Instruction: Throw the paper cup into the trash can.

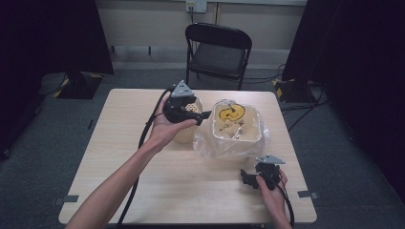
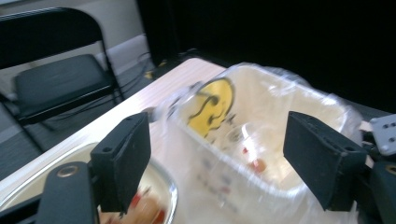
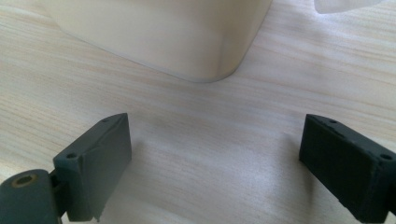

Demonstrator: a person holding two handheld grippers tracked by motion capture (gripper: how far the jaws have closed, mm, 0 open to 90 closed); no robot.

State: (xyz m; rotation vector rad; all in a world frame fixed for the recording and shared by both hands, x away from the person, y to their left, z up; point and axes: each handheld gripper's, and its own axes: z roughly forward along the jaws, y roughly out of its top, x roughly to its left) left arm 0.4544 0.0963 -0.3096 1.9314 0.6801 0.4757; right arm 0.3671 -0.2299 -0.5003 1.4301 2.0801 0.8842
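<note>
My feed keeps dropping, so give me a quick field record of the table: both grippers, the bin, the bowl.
left gripper: jaws apart, nothing between them, held above the bowl and aimed at the bin
right gripper: open, empty, low over the table near its front right
bin: cream, lined with a clear bag, yellow item and small scraps inside
bowl: beside the bin, on its left, food inside
table: light wood

The counter (image 1: 143, 157) is pale, matt wood grain. A smooth cream plastic bin (image 1: 237, 125) wears a thin, glossy clear plastic liner (image 1: 210, 145). The bowl (image 2: 163, 186) has a shiny rim. The tongs' pads (image 3: 100, 163) are matt black.
</note>
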